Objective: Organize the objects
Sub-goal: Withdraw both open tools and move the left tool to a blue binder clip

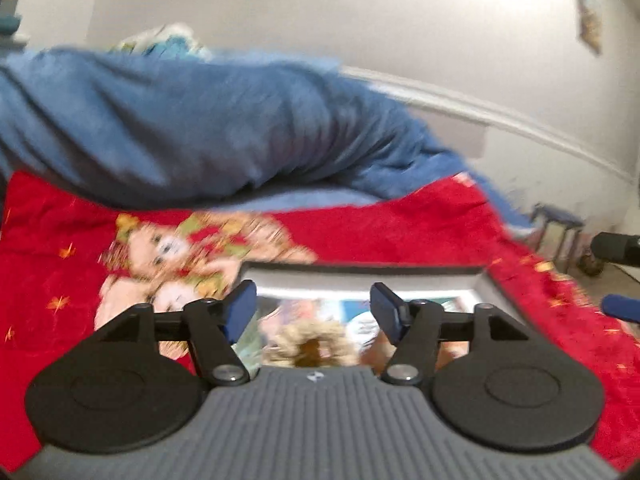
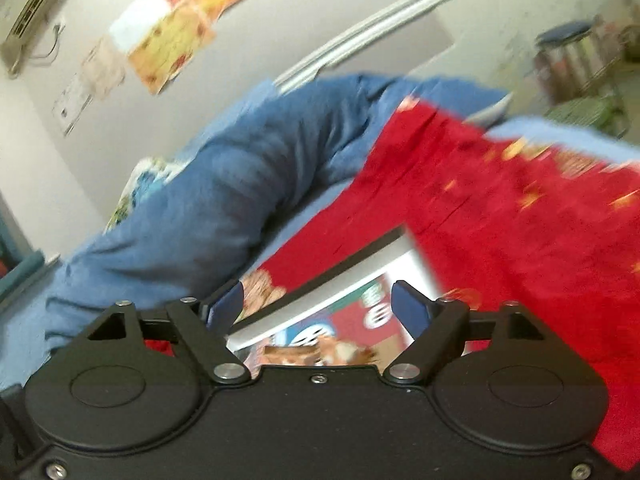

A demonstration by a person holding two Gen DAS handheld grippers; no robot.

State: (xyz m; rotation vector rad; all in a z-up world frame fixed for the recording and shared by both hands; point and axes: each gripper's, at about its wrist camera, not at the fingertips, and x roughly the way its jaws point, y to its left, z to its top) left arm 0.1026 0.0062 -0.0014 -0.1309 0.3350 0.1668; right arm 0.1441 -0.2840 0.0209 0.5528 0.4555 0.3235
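A dark-rimmed box (image 1: 360, 271) lies on a red blanket (image 1: 400, 228) printed with cartoon figures. Colourful printed items and a fluffy beige thing (image 1: 312, 340) are inside it. My left gripper (image 1: 314, 312) hovers over the box's near part, open, with nothing between its blue pads (image 1: 240, 312). In the right wrist view the same box (image 2: 340, 280) shows a white inner wall and bright prints. My right gripper (image 2: 318, 308) is above it, open and holding nothing. Both views are blurred.
A heaped blue quilt (image 1: 180, 120) lies behind the red blanket, with a patterned pillow (image 1: 172, 40) beyond it. A blue-topped stool (image 1: 560, 224) stands by the wall at the right. Posters (image 2: 184, 28) hang on the white wall.
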